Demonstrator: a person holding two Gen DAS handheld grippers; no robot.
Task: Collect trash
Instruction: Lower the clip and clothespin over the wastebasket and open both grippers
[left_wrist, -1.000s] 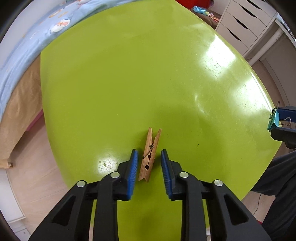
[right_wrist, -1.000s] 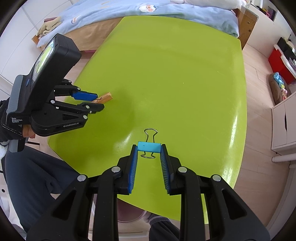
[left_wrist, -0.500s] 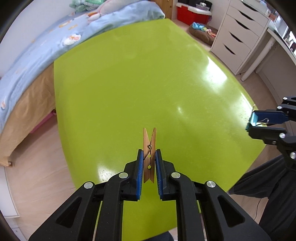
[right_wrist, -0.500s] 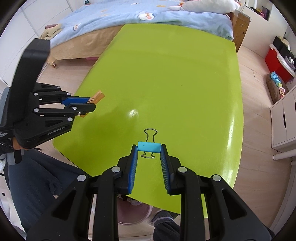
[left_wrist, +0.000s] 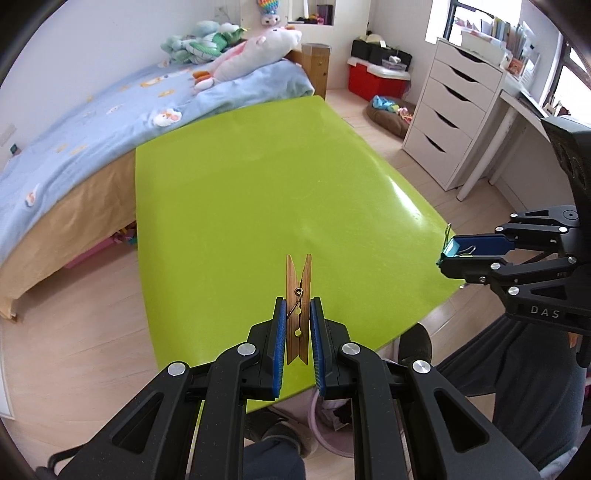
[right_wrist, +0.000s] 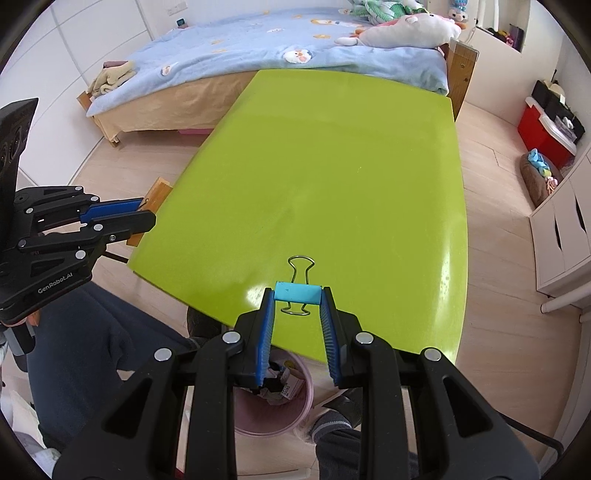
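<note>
Clothespin (left_wrist: 298, 306), wooden, clamped upright between the blue fingers (left_wrist: 279, 343) of the left gripper (left_wrist: 298, 332), raised above the near edge of the green bench (left_wrist: 273, 192). Binder clip (right_wrist: 298, 292), light blue with wire handles, pinched by its ends at the tips of the right gripper (right_wrist: 297, 314), also lifted clear over the bench's near edge. Pink trash bin (right_wrist: 273, 402) on the floor below, partly hidden behind the right gripper, paper scraps inside.

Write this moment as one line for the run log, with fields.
left gripper: shut on clothespin | right gripper: shut on binder clip | both lifted off table | bin: below near edge
</note>
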